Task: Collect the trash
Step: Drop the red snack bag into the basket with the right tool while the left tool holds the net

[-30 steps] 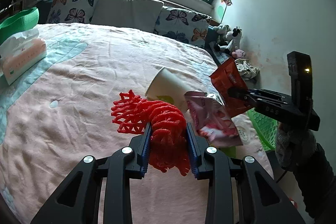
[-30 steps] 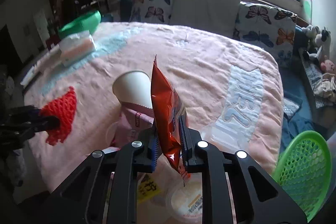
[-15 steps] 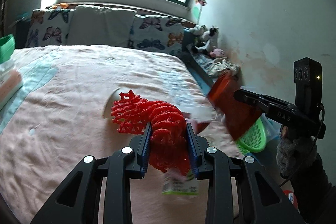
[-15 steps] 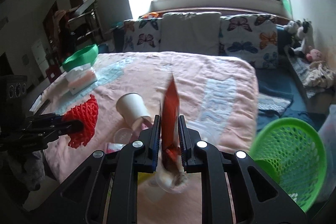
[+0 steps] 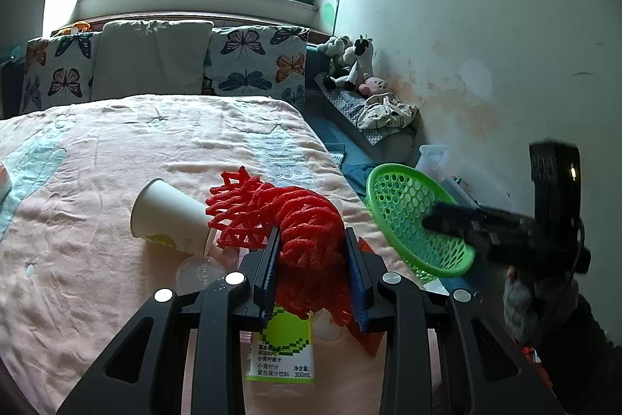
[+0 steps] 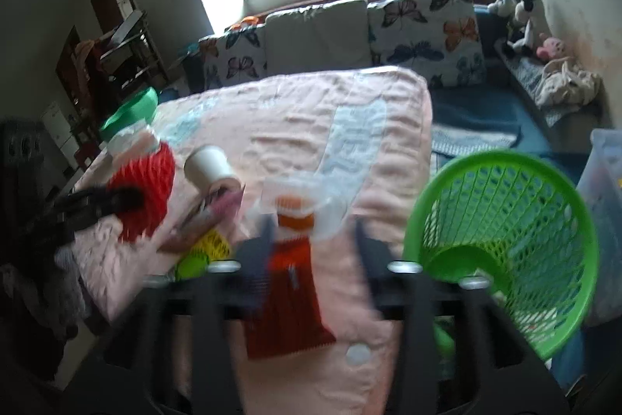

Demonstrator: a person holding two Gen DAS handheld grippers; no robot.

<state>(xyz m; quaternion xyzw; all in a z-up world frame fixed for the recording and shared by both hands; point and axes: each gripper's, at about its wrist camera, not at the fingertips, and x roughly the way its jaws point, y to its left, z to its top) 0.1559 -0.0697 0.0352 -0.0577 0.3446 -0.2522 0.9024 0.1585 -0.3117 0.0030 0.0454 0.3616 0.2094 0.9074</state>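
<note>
Fingers of left gripper (image 5: 313,269) pinch red foam fruit net (image 5: 299,220) btwn blue pads, held above bed (image 5: 116,150). Right gripper (image 6: 313,247) fingers spreading, blurred; red snack wrapper (image 6: 289,302) hangs btwn them, pads look clear of it. Green mesh basket (image 6: 501,240) just right of it, beside bed. Paper cup (image 5: 167,216) on its side on blanket, green juice carton (image 5: 285,349) lying near bed's front edge.

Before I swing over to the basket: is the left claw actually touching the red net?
Touching. In the left wrist view the left claw has both blue pads pressed into the red net, which bulges out above and below them.
</note>
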